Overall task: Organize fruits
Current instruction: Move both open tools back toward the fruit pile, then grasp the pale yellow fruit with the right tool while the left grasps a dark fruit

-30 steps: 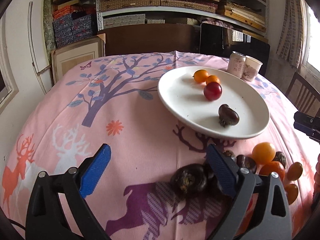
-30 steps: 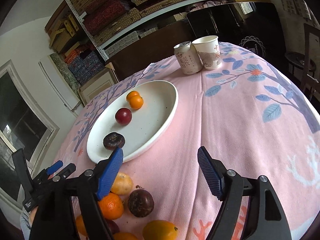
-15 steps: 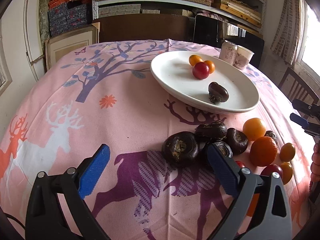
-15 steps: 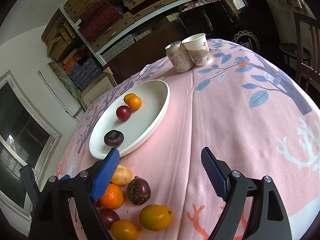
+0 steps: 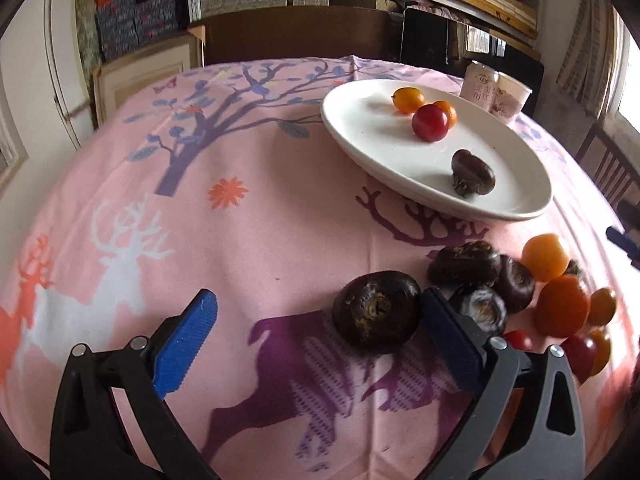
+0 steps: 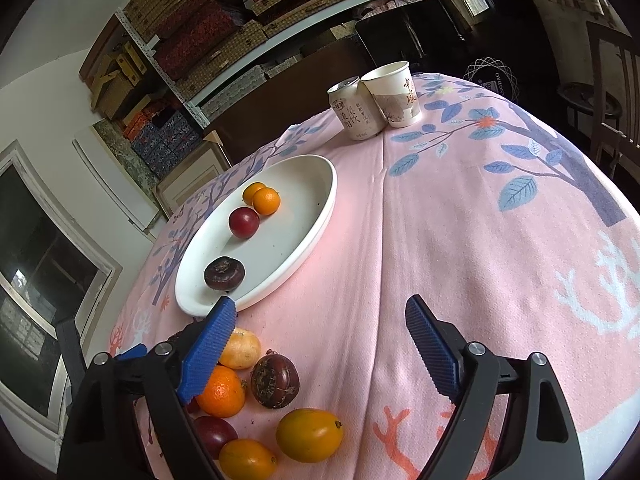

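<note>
A white plate (image 5: 376, 136) (image 6: 296, 216) holds two small oranges (image 5: 408, 99), a red plum (image 5: 430, 123) and a dark chestnut-like fruit (image 5: 472, 178). In front of it on the cloth lies a pile of dark fruits (image 5: 464, 264), oranges (image 5: 562, 308) (image 6: 222, 392) and yellow fruits (image 6: 310, 434). My left gripper (image 5: 316, 308) is opening; a large dark fruit (image 5: 376, 312) sits between its jaws beside the right finger, pads clear of it. My right gripper (image 6: 320, 308) is also opening over bare cloth, its left finger above the pile, with another dark fruit (image 6: 275, 380) beside that finger.
A drink can (image 6: 354, 110) and a paper cup (image 6: 396, 94) stand together at the table's far edge behind the plate. A pink patterned cloth (image 5: 248, 240) covers the round table. Shelves with boxes line the back wall; a wooden chair (image 5: 612, 168) stands on the right.
Both grippers' jaws have spread wider. The left view shifted a little over the pile, and the large dark fruit stays just inside its right finger. More fruit shows at the bottom of the right view.
</note>
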The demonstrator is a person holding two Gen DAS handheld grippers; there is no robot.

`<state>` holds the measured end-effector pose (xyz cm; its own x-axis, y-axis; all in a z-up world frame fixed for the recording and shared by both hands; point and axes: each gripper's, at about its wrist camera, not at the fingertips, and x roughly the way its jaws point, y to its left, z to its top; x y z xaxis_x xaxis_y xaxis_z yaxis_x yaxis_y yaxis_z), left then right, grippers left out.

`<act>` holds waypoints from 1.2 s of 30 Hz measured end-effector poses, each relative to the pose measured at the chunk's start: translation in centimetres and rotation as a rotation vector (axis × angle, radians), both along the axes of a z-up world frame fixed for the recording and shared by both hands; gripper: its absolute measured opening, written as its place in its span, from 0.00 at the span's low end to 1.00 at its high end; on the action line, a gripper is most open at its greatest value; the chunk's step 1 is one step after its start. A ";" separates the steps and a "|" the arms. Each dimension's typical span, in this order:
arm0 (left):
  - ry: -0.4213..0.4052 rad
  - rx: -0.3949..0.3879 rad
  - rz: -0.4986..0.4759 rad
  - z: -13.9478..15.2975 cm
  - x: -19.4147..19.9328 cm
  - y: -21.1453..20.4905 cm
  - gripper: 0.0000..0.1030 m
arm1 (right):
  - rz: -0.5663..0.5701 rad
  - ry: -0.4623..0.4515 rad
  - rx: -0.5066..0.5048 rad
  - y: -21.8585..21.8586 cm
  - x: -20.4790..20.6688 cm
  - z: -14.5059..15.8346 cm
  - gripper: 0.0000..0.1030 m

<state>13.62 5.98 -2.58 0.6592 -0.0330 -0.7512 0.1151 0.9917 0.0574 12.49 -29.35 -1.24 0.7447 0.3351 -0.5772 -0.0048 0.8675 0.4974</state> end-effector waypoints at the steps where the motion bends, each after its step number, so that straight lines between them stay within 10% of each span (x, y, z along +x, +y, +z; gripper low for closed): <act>1: -0.018 0.041 0.010 0.1 -0.6 0.1 0.96 | 0.000 -0.002 0.002 0.0 0.0 0.0 0.85; 10: -0.045 -0.015 0.032 0.8 -1.6 2.0 0.96 | 0.009 -0.012 0.006 0.1 -0.1 0.2 0.85; 17: 0.086 -0.099 0.006 -1.0 0.7 1.5 0.96 | 0.017 -0.002 -0.005 0.4 -0.1 0.0 0.85; 36: 0.103 -0.023 0.017 -1.6 0.9 0.7 0.96 | 0.228 0.047 -0.135 6.1 0.8 -1.0 0.74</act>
